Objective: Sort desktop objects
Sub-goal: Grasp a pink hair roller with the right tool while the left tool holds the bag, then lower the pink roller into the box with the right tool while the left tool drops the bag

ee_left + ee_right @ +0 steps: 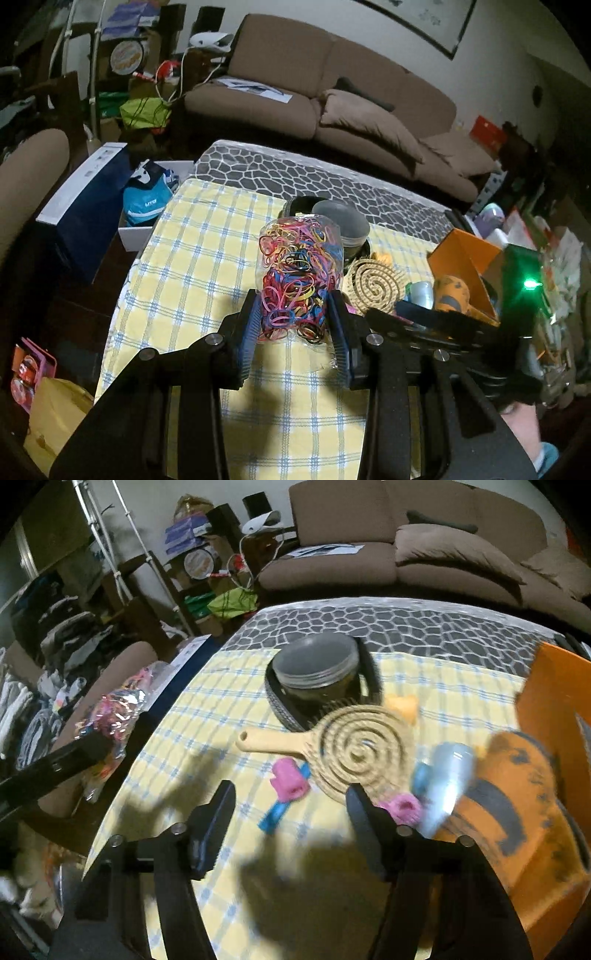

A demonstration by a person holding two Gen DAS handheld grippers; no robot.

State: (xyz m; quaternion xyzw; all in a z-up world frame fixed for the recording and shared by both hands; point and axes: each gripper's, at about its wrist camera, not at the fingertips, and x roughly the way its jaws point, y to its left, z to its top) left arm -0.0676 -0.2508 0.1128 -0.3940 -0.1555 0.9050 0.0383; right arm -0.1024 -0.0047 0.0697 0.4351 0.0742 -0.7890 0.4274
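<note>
while the left gripper [295, 325] clamps a clear bag of coloured rubber bands [299, 280] between its blue pads, held above the yellow checked cloth [207, 258] near the tabletop's left edge, the right gripper [291, 823] hangs with jaws apart and nothing between them. beneath it lie a pink-and-blue hair clip [286, 794] and a beige spiral hairbrush [354, 753]. behind the brush a grey-lidded jar [317, 664] sits inside a black ring. toward the right edge lie a pale blue bottle [447, 779] and an orange box [550, 716].
</note>
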